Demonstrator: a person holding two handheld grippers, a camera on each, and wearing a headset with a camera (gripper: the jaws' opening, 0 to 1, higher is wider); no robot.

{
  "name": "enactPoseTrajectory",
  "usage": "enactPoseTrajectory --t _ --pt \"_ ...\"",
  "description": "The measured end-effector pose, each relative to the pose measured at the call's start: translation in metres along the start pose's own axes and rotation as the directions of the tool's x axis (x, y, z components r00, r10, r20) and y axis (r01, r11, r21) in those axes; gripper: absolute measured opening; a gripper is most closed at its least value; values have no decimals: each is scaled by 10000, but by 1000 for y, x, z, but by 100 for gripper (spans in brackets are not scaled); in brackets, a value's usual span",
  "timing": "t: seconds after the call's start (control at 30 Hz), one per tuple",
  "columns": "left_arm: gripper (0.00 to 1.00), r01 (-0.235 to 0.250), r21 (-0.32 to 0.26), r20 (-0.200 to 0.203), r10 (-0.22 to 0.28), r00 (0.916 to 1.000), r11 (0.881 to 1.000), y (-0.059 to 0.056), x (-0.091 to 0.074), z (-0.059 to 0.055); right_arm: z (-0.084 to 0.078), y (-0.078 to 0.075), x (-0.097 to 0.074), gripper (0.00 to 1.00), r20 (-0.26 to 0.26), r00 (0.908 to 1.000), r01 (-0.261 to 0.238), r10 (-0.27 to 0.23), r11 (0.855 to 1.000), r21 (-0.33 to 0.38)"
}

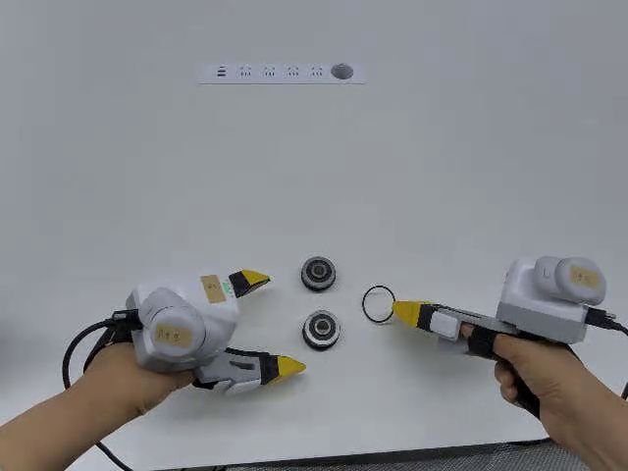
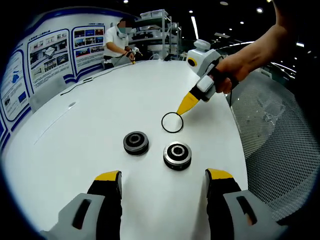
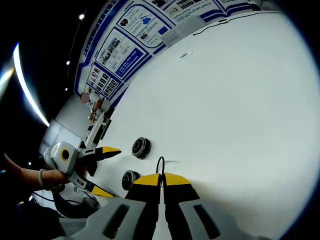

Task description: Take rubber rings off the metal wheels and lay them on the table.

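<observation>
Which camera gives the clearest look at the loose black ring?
The left gripper view: the rubber ring shows as a full open loop, pinched by the right gripper. The head view shows it whole but smaller; in the right gripper view it is an edge-on sliver.

Two metal wheels [image 1: 318,273] sit on one white table [image 1: 442,177]; the second wheel [image 1: 321,330] completes the pair. There is one thin black rubber ring [image 1: 378,304]. Two handheld grippers are present, a left gripper [image 1: 272,324] and a right gripper [image 1: 400,311], each with two jaws, making four yellow tips in all. One white power strip [image 1: 283,73]. One person [image 2: 116,42] stands in the background of the left gripper view.
</observation>
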State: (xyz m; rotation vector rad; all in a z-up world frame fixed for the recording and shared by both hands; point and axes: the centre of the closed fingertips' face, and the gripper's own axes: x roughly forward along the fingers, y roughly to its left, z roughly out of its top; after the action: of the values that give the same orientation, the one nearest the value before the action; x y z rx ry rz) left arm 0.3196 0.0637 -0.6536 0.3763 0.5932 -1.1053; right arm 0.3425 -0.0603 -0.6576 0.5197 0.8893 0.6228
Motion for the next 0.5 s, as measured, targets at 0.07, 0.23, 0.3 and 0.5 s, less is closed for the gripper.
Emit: enactPoseTrajectory --t 0.07,0.23,0.3,0.5 --pt "69 28 -60 4 -28 10000 10000 0 0 0 -1 -1 1 8 -109 9999 125 -129 9993 -354" --pt "69 14 -13 -16 -14 10000 10000 0 0 0 -1 0 2 11 -196 9995 234 -254 9952 -952" --pt "69 25 -40 0 -25 10000 10000 -1 0 0 -1 0 2 12 -288 9990 298 -338 9913 -1279" --pt "68 71 -27 13 -71 10000 10000 -2 1 1 -4 -4 3 16 -794 9929 638 -891 9585 -2779"
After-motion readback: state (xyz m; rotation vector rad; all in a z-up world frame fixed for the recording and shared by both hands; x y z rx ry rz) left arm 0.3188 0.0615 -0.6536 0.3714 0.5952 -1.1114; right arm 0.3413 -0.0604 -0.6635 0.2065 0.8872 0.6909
